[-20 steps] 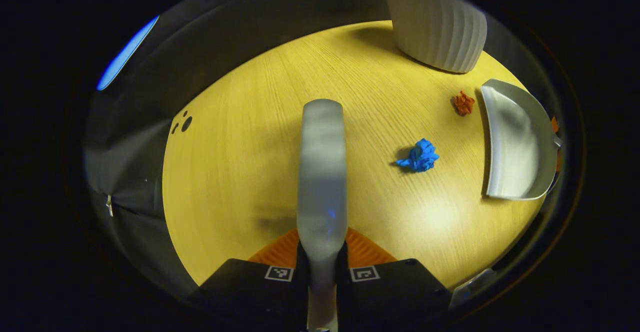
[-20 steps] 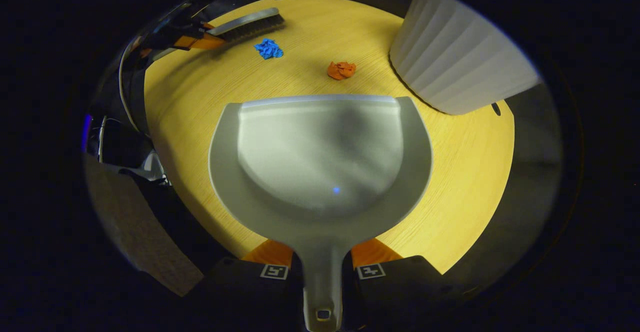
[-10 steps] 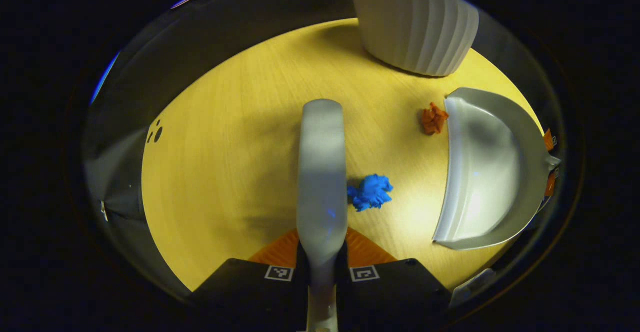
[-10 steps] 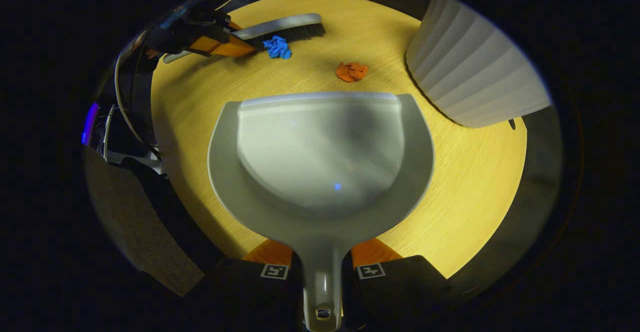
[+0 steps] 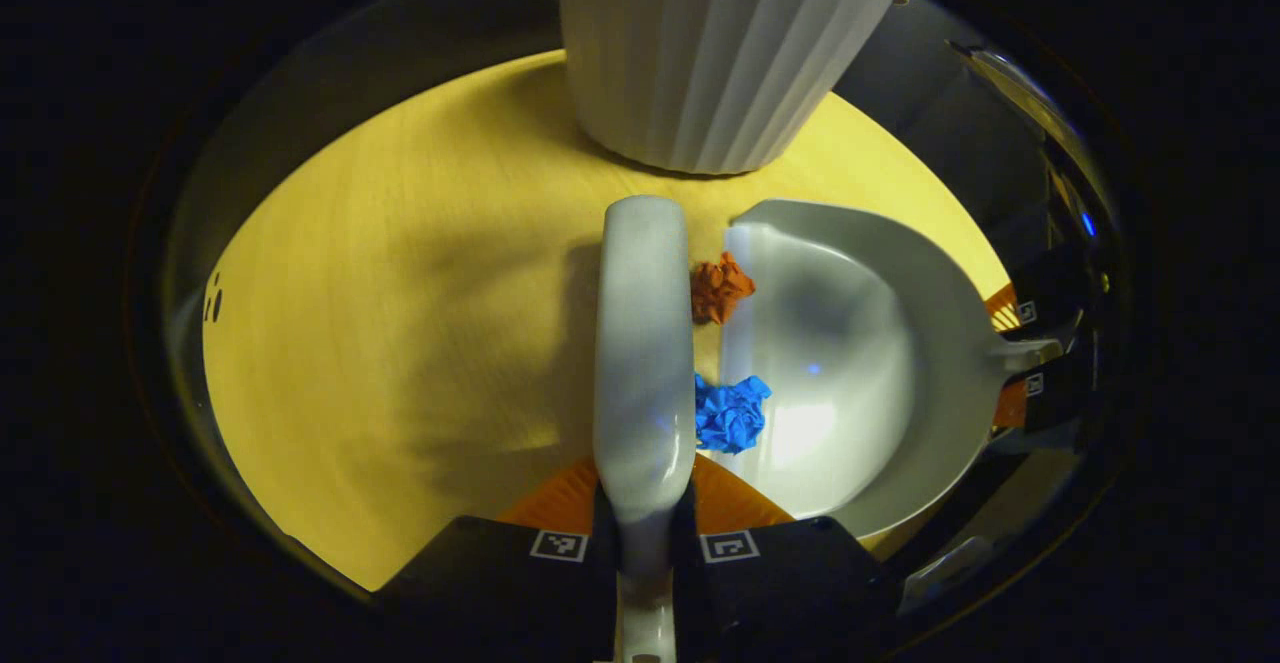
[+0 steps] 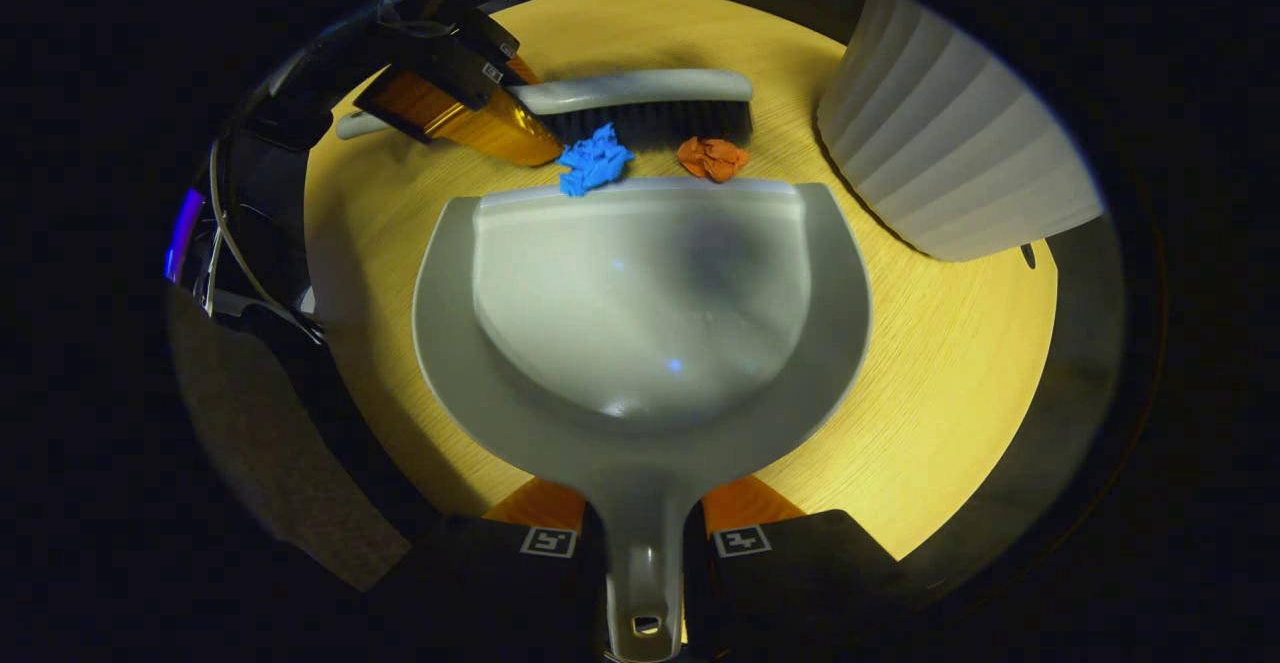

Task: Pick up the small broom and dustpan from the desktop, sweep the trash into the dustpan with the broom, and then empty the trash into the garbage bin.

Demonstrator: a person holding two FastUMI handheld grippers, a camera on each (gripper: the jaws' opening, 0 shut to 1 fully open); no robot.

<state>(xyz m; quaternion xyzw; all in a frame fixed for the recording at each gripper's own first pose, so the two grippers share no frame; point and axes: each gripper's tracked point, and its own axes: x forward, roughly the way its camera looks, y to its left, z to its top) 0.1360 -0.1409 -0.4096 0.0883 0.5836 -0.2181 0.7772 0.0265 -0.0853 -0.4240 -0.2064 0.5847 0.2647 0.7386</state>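
My left gripper [image 5: 643, 503] is shut on the handle of the grey broom [image 5: 643, 343], which lies flat over the yellow table. Against the broom's right side sit a blue paper wad [image 5: 731, 415] and an orange paper wad [image 5: 720, 288], both at the lip of the grey dustpan [image 5: 850, 363]. My right gripper [image 6: 643, 518] is shut on the dustpan's handle; the dustpan [image 6: 640, 313] rests flat on the table. In the right gripper view the broom [image 6: 640, 108], its dark bristles down, presses the blue wad [image 6: 593, 163] onto the lip, the orange wad [image 6: 712, 157] just before it.
A white ribbed garbage bin [image 5: 715, 53] stands at the far side of the round yellow table [image 5: 400, 323], close behind the dustpan's far corner; in the right gripper view the bin [image 6: 950, 143] is at the upper right. Dark booth walls surround the table.
The broom swept the blue wad to the dustpan's lip and reached the orange wad. Broom and dustpan have closed together; the dustpan barely moved.
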